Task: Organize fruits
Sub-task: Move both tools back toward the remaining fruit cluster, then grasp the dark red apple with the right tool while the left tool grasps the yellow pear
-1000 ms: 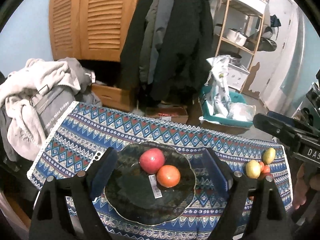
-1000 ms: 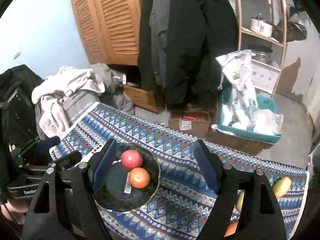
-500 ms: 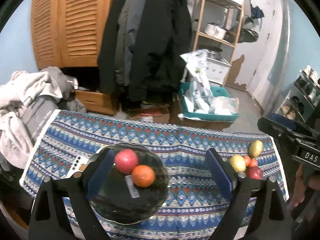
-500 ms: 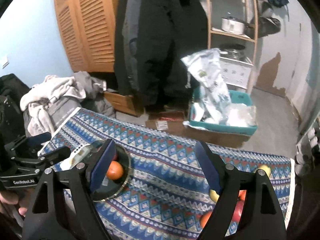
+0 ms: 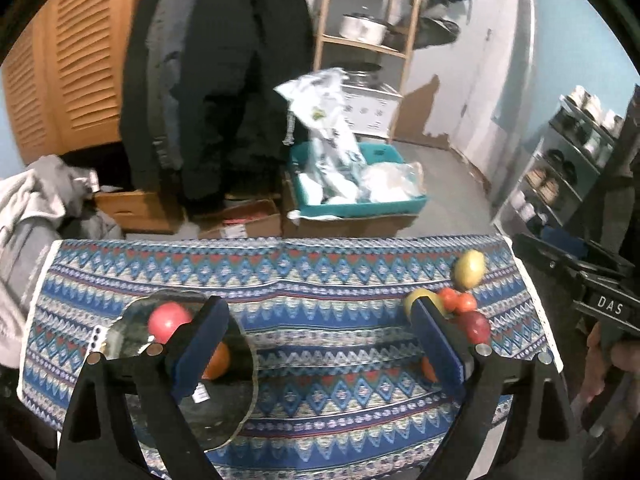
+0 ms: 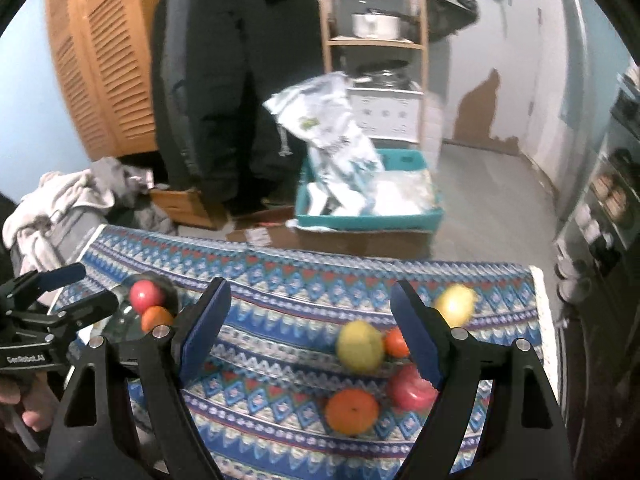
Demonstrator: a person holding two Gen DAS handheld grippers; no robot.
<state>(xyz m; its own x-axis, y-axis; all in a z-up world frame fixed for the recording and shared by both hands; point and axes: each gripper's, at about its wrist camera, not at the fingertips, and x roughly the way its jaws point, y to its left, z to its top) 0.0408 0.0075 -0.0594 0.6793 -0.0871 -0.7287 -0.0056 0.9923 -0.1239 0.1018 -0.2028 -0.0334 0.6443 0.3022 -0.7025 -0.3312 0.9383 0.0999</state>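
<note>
Both tools stand with jaws spread wide and nothing between the pads. The left tool [image 5: 320, 340] hangs over the patterned surface [image 5: 320, 280]; its left finger overlaps the dark glass plate [image 5: 224, 408], which carries a red apple [image 5: 168, 318] and an orange [image 5: 218, 360]. That accounts for two fruits sorted, in my judgement. The right tool [image 6: 310, 332] faces the unsorted cluster at the surface's right end: a yellow fruit [image 6: 359, 346] just inside its right finger, a large orange [image 6: 352, 411] below that near the tool's base, a red apple [image 6: 410, 390] partly behind the right finger, a small red-orange fruit [image 6: 396, 342] touching the yellow one, and a second yellow fruit [image 6: 455, 305] beyond the finger, blurred. Five or so pieces appear left to move, so the task is under halfway. The right tool sits nearest the cluster and seems best placed for the next pickup.
</note>
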